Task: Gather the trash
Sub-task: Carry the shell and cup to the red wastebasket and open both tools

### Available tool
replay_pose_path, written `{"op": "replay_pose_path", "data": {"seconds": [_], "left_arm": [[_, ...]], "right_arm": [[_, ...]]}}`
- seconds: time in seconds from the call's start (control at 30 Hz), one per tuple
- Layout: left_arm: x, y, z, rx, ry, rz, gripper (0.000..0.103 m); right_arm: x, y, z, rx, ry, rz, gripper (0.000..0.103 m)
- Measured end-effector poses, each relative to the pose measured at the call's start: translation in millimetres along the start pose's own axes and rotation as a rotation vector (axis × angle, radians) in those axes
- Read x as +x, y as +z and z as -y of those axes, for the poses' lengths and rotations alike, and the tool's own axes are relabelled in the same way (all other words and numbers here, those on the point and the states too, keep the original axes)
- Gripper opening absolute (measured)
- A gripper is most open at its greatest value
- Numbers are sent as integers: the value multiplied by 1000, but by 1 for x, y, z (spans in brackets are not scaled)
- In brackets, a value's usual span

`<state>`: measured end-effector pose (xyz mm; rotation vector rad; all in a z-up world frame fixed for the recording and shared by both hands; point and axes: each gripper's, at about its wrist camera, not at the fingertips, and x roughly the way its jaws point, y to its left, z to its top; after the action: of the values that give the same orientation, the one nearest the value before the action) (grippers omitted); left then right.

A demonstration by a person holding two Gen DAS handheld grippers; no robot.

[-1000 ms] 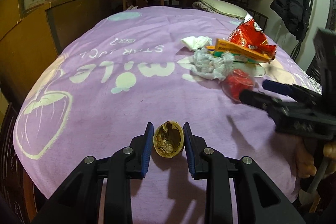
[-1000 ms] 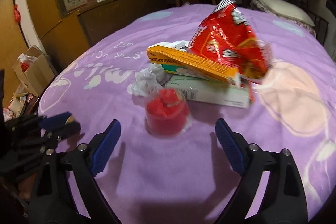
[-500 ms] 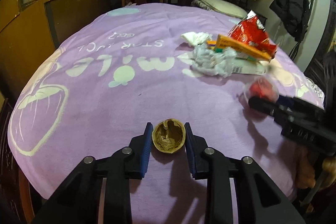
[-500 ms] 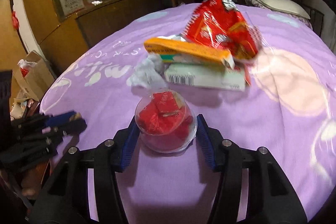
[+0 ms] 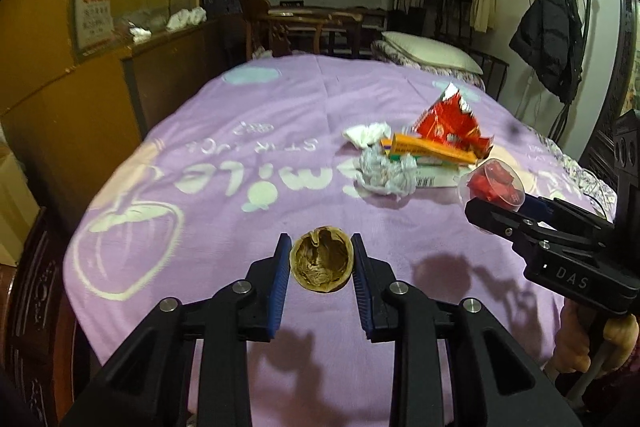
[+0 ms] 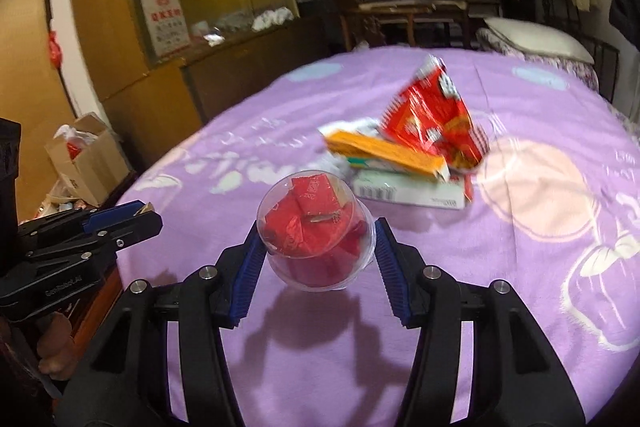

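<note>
Left claw [image 5: 321, 265] pinching walnut shell [image 5: 322, 264]; right claw [image 6: 316, 247] clamped on clear cup [image 6: 316, 233]. Cup's red contents blurred. Cardboard box [image 6: 86, 159], far left of right claw, only in right view.

- Walnut shell half [image 5: 321, 259]: brown, hollow side up, pinched between blue fingers [image 5: 280, 279] above the purple bedspread [image 5: 224, 227].
- Clear plastic cup [image 6: 316, 227] (stuffed with red wrappers): held tilted.
- Red snack bag [image 5: 448, 125], orange box [image 5: 428, 149], crumpled tissues [image 5: 386, 173]: heaped together on the bedspread.

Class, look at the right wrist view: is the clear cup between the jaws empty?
No, the cup is packed with red wrappers visible through its clear wall.
</note>
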<state>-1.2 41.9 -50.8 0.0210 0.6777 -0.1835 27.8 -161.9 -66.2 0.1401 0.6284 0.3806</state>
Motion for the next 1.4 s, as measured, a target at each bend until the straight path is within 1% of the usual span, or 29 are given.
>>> {"op": "replay_pose_path", "data": {"seconds": [0.13,0.33,0.47,0.6,0.73,0.83,1.03,1.1,1.13,1.17,1.2,1.23,1.33,1.37,1.4], "left_arm": [[-29,0,-1,-2,17,48,30],[-74,-5,0,9,45,119,30],[-93,-11,-2,12,65,143,30],[-106,-20,-13,-1,89,143,30],[-108,-33,-35,-34,116,108,30],[-101,-48,-60,-69,154,61,30],[-80,-90,-124,-189,218,-55,30],[-72,-101,-141,-213,237,-81,30],[-69,-105,-149,-222,241,-97,36],[-66,-109,-155,-233,242,-107,51],[-64,-113,-162,-249,242,-116,60],[-63,-118,-173,-284,241,-118,72],[-61,-124,-192,-331,244,-120,78],[-60,-126,-199,-345,255,-123,81],[-60,-128,-205,-357,266,-124,82]], "right_arm": [[-24,4,-18,-35,13,46,54],[-54,4,-32,-47,35,87,54],[-69,4,-43,-61,51,111,54],[-77,2,-54,-81,68,120,54],[-74,-2,-62,-96,87,103,54],[-68,-7,-67,-105,96,79,54],[-44,-17,-83,-128,120,-3,54],[-32,-21,-92,-147,132,-37,54],[-26,-23,-97,-158,138,-54,54],[-20,-25,-103,-171,146,-74,54],[-14,-27,-109,-182,152,-91,54],[-8,-29,-114,-192,161,-109,54],[12,-35,-136,-228,206,-171,54],[15,-37,-142,-239,217,-184,54],[19,-39,-150,-253,230,-199,54]]}}
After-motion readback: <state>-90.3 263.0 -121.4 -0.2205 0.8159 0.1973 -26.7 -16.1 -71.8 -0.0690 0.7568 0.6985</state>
